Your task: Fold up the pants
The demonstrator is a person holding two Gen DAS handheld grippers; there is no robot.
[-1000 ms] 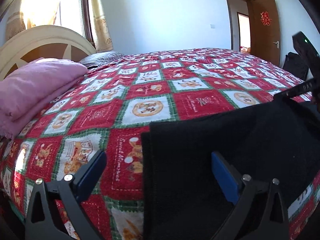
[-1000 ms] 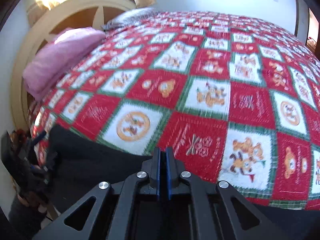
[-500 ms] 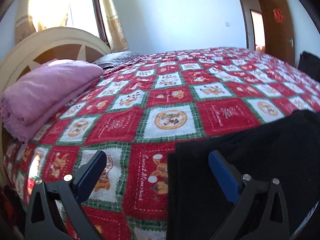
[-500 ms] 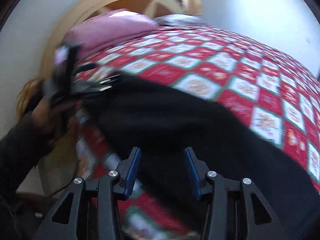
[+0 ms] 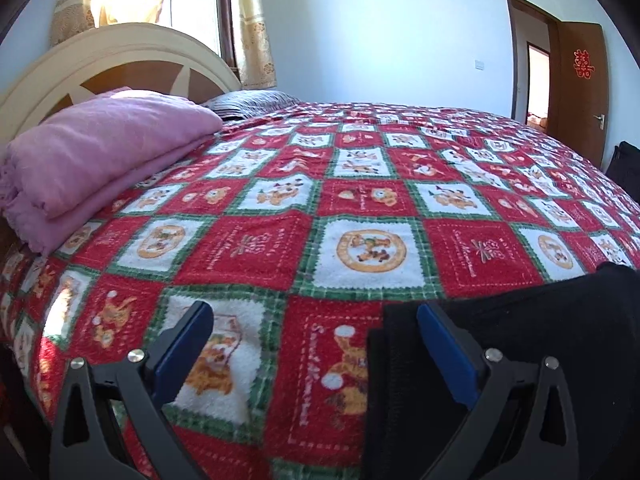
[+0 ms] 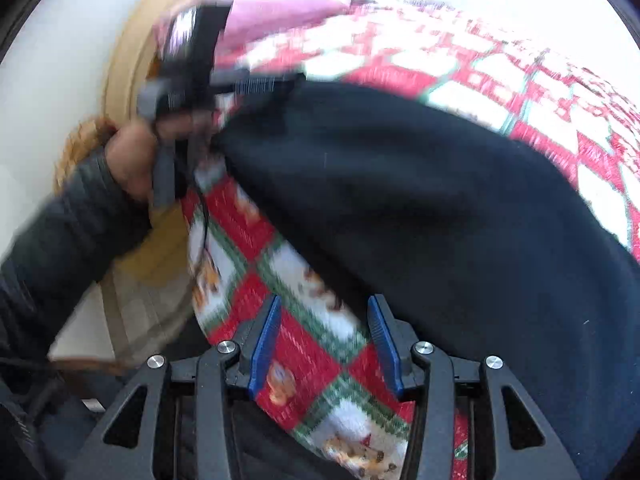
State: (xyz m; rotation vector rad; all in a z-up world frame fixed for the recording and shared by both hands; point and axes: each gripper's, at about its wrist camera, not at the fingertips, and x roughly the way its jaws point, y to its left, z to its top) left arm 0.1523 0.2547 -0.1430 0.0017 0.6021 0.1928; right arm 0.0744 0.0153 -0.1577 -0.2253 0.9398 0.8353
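The black pants lie on the red patterned bedspread at the near right edge of the bed. My left gripper is open and empty, its right finger over the pants' left edge. In the blurred right wrist view the pants spread across the bed. My right gripper is open and empty over the bedspread beside the pants' lower edge. The left gripper shows there, held in a hand at the pants' far corner.
A folded pink blanket lies at the head of the bed by the cream headboard. A grey pillow lies behind it. A brown door stands open at the far right. A dark bag sits beyond the bed.
My right gripper has opened, let go of the pants and swung round to the bed's near edge. My left gripper stayed open and shifted left along the pants' edge.
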